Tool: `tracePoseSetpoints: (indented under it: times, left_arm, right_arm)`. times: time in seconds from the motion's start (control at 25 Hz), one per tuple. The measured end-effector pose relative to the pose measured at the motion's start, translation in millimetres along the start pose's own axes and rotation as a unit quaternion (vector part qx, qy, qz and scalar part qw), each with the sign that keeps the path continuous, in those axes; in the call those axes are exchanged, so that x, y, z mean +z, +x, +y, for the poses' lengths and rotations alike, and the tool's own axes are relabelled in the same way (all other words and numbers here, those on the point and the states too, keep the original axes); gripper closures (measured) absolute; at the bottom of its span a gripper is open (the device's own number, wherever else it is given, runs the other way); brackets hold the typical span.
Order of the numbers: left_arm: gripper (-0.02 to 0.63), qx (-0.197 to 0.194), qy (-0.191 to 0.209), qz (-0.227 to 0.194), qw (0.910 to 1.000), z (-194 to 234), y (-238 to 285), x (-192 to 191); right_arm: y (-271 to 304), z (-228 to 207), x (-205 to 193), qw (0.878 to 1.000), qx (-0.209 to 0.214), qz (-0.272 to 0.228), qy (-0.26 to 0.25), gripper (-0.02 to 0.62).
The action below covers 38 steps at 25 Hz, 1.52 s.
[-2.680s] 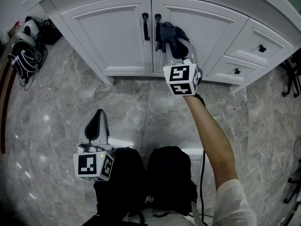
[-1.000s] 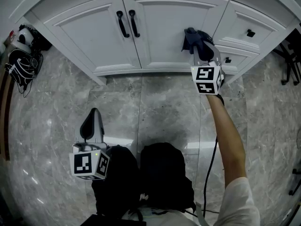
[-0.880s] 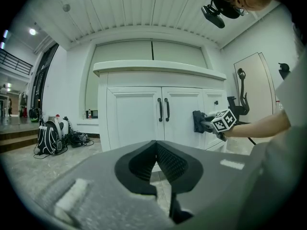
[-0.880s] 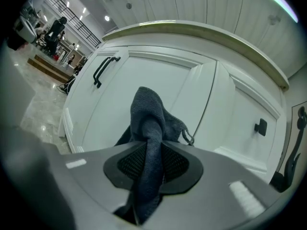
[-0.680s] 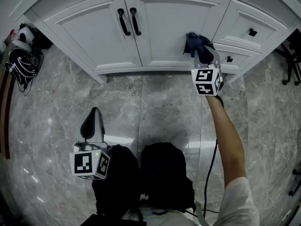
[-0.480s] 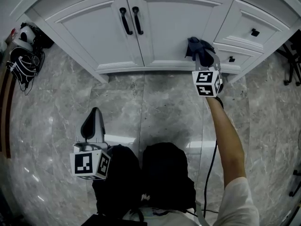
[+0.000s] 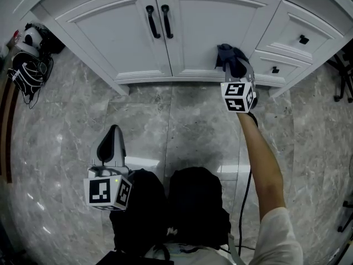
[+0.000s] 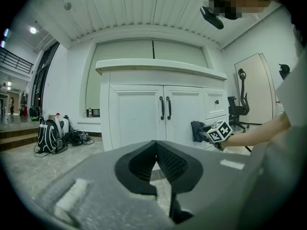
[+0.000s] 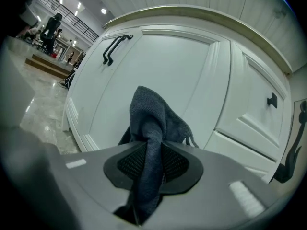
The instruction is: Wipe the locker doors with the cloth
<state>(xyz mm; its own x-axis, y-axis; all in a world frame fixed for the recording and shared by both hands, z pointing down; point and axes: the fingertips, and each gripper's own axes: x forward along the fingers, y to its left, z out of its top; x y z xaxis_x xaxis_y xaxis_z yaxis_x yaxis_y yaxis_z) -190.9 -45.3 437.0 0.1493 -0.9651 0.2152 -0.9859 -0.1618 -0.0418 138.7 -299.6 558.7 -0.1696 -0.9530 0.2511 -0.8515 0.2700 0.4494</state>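
Now farther right of the handles [image 7: 166, 21], cloth [image 7: 226, 54] in right tongs [image 7: 236, 68]

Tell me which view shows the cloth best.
The right gripper view: the cloth fills the centre, close up, pinched between the right gripper's jaws. The head view shows only a small dark bundle; the left gripper view, a distant dark patch.

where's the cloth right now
In the head view the cloth is upper right, clamped in the right tool at the lower right corner of the right door, beside the drawers.
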Motion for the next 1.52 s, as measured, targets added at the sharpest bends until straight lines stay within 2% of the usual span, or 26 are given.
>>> tracePoseSetpoints:
  times: [0.12,0.6,1.0,1.32,1.52]
  left_arm:
    - [0.604,0.003,0.0,0.0,1.0,6,-2,-1]
    - [0.604,0.011,-0.005,0.001,0.9999,18,-8,-4]
    - [0.604,0.018,-0.009,0.004,0.9998,30,-11,-12]
    - [0.604,0.023,-0.009,0.012,0.9996,35,-9,-18]
    - [0.604,0.022,-0.005,0.017,0.9996,32,-6,-19]
  right_arm:
    - [3,10,4,1.0,0.001,-0.001,0.017,0.514]
    - [21,88,34,0.999,0.048,-0.013,0.021,0.512]
    - [29,134,55,0.996,0.079,-0.023,0.031,0.512]
    - [35,155,46,0.994,0.098,-0.021,0.032,0.514]
    - [41,169,24,0.993,0.113,0.0,0.029,0.512]
